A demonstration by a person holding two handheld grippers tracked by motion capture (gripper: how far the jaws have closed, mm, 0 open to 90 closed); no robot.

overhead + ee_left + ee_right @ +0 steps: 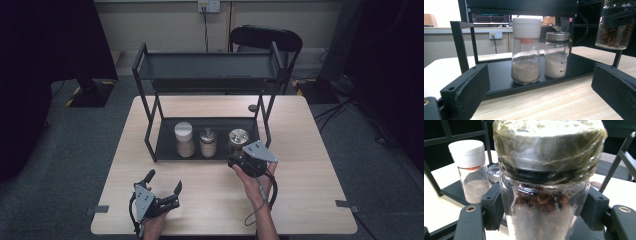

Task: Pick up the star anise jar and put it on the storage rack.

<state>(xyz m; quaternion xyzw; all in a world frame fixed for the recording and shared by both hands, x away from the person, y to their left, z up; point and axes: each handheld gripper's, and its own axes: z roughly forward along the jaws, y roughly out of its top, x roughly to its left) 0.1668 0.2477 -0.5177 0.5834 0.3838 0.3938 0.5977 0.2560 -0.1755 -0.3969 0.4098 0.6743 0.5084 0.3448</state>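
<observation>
A black two-tier rack stands on the wooden table. Its bottom shelf carries a white-lidded jar of brown powder and a metal-lidded jar of white powder. My right gripper is shut on a third jar of dark brown spice, whose lid is wrapped in clear film. In the left gripper view that jar hangs above the shelf level. My left gripper stands open and empty near the table's front left, facing the rack.
The rack's upper shelf holds nothing. A small dark round thing lies on the table behind the rack. A black chair stands beyond the table's far edge. Bare tabletop lies right of my right hand.
</observation>
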